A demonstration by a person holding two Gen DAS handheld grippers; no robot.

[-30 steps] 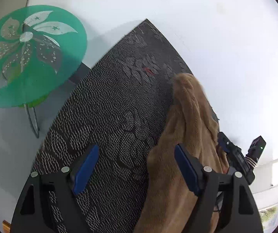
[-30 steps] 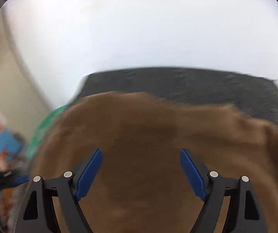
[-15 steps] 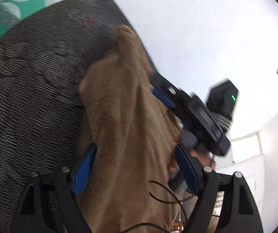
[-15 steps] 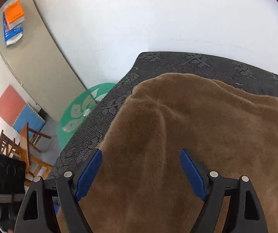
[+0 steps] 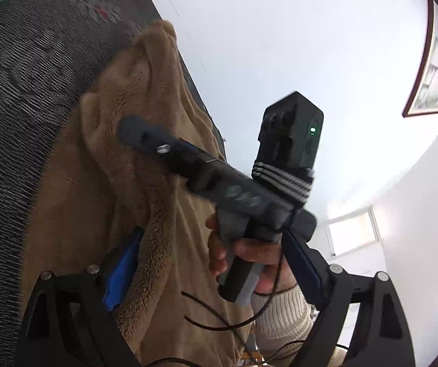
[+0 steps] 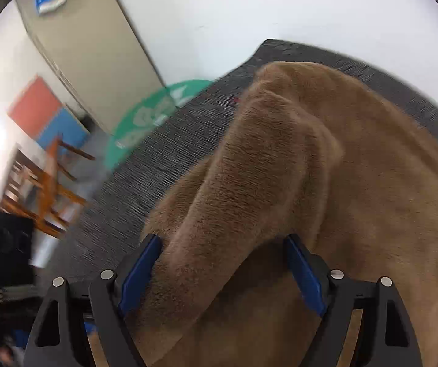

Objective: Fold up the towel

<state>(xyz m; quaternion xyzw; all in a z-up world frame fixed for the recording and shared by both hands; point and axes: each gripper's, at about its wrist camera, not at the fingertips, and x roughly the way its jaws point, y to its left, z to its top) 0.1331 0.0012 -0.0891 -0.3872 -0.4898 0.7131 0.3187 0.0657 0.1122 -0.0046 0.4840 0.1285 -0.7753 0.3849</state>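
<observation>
A brown fleecy towel (image 5: 102,189) lies rumpled on a dark patterned mat (image 5: 20,91). My left gripper (image 5: 212,267) is open above the towel's near part, its left blue pad (image 5: 124,272) against a towel edge. A hand in a cream sleeve (image 5: 280,315) holds my right gripper (image 5: 130,128), which reaches over the towel's middle. In the right wrist view, my right gripper (image 6: 222,273) is open around a raised ridge of the towel (image 6: 249,183). That ridge touches the left pad (image 6: 140,272) and stays apart from the right pad.
A round green glass table (image 6: 157,113) stands past the mat's (image 6: 145,183) far edge, with wooden chairs (image 6: 44,189) and a beige cabinet (image 6: 96,46) beyond. A framed picture (image 5: 433,61) hangs on the white wall. Black cables (image 5: 219,321) trail over the towel.
The left wrist view has swung right over the towel, and the right gripper now fills its middle. The right gripper has shifted onto a raised towel ridge. Both stay open.
</observation>
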